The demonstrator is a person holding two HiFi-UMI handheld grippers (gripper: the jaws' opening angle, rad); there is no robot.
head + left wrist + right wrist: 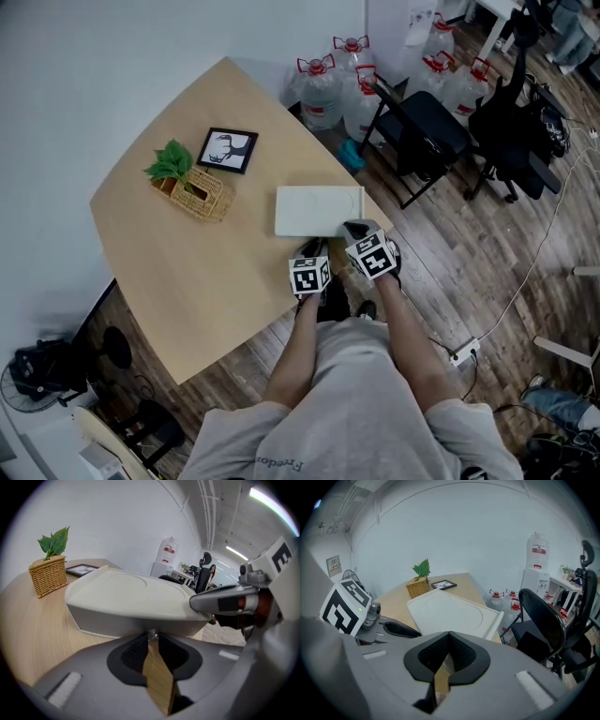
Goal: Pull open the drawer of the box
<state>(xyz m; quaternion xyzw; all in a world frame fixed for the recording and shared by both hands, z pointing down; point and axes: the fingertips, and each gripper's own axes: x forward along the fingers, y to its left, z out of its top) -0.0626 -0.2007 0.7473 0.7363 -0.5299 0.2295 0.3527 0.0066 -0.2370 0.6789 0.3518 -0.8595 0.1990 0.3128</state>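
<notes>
The flat white box [317, 210] lies near the table's front right edge. In the left gripper view its grey drawer front [117, 623] faces me, with a small shiny knob [151, 633] at the middle. My left gripper [152, 637] is shut on that knob; from the head view it [313, 251] sits at the box's near edge. My right gripper [448, 637] is shut with nothing between its jaws, hovering over the box lid's [447, 611] near right corner, and it [360, 231] shows beside the left one.
A wicker basket with a green plant [192, 187] and a framed picture [228, 150] stand at the table's far left. Black chairs [422, 131] and water bottles [323, 89] crowd the floor to the right of the table edge [375, 211].
</notes>
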